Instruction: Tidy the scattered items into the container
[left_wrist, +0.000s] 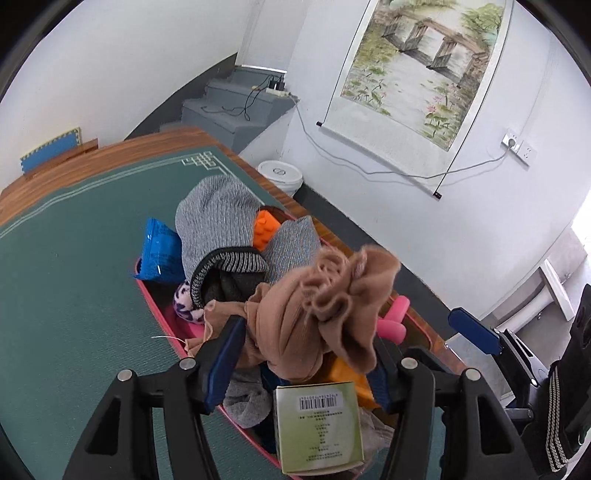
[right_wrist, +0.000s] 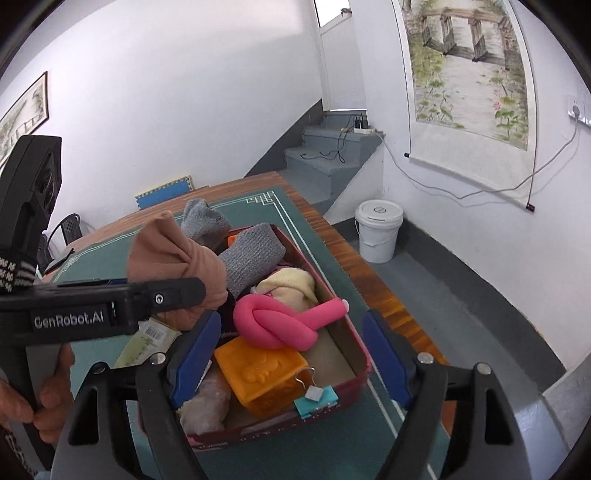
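The red box on the green mat is heaped with items: grey socks, a blue packet, an orange block, a knotted pink tube and a green carton. My left gripper hangs over the box's near end, jaws open, with a bunched tan stocking loosely between the fingers on top of the pile. My right gripper stands open over the box's other end with nothing between its pads. A teal binder clip sits at the box's near rim.
The wooden table's edge runs just right of the box, with a white bucket on the floor beyond. A person's hand holds the left gripper's handle. Bare green mat lies left of the box.
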